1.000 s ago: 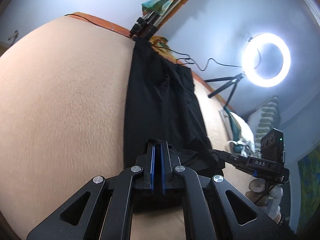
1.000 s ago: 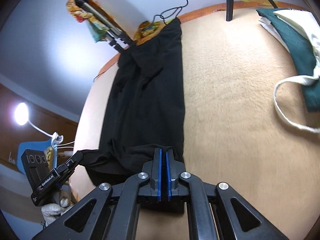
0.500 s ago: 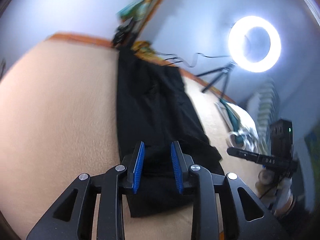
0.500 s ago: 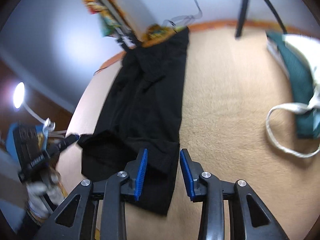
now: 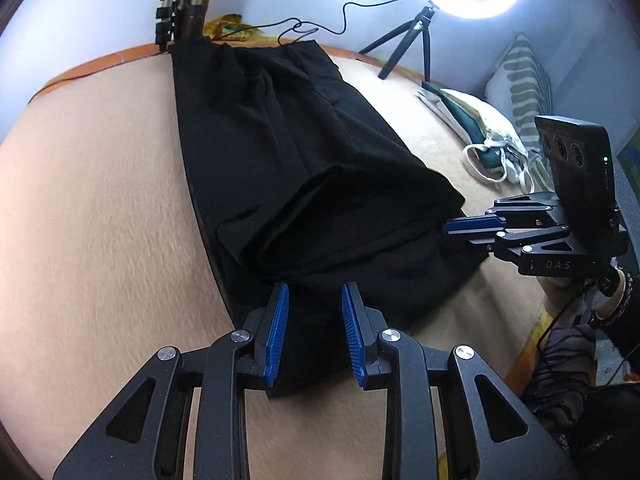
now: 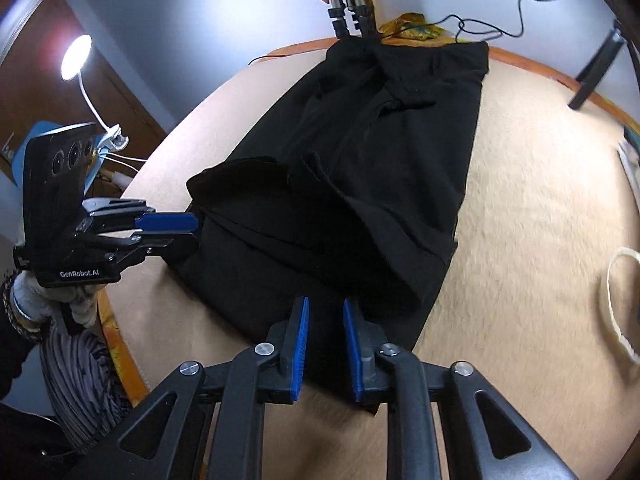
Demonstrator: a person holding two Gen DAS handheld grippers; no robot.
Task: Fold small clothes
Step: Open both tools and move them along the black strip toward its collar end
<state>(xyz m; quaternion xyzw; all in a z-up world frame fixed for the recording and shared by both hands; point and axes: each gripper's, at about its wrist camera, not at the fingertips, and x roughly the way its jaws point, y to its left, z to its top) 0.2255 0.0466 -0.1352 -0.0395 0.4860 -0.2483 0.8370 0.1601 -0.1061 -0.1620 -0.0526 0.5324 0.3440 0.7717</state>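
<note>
- Your left tongs point(image 5: 313, 334) stand partly open, blue pads apart, gripping nothing; they hover over the near hem of the black garment point(image 5: 304, 168).
- Your right tongs point(image 6: 325, 346) are likewise parted and hold nothing, over the same near edge.
- The garment lies flat on the beige blanket point(image 5: 100, 208), running from the tongs toward 12 o'clock, its near end folded back onto itself.
- In the left view, the right tongs sit at 3 o'clock, beside the fold.
</note>
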